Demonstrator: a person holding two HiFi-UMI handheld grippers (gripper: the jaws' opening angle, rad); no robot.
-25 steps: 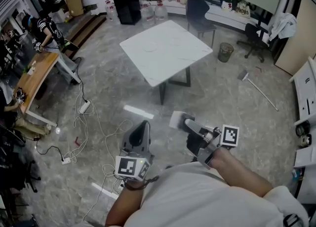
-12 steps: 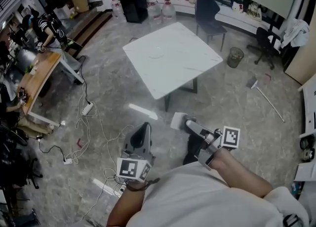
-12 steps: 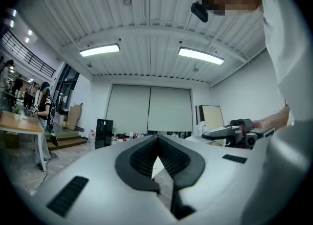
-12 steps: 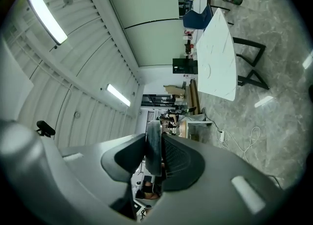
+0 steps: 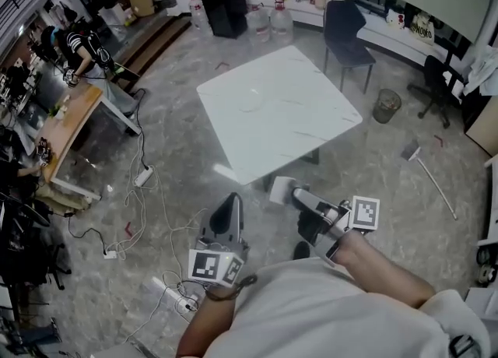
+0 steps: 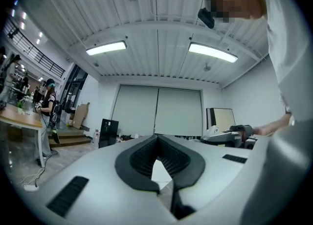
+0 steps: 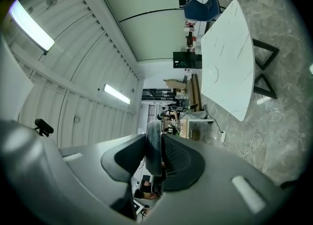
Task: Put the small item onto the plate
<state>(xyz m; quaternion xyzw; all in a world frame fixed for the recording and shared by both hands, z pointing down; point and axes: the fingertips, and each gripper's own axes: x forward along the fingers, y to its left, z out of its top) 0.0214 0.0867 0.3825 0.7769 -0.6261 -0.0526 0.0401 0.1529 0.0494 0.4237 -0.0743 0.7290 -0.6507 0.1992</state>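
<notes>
Nearby, the left gripper (image 5: pixel 229 199) is closed on nothing, while the right gripper (image 5: pixel 296 192) pinches the small item (image 5: pixel 279 190), a thin pale slab, by one edge; it looks light, stiff, perhaps slippery. Farther off, the plate (image 5: pixel 250 100) sits on the white table (image 5: pixel 311 127)

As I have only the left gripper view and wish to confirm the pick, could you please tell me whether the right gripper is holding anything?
Observer: Yes. The right gripper view shows the right gripper shut on the small item, a thin pale slab standing edge-on between its jaws.
Operator: Thank you. What lies ahead to set it on?
Observer: The head view shows a white table ahead on the floor, with a faint round plate lying on it, well apart from both grippers.
</notes>
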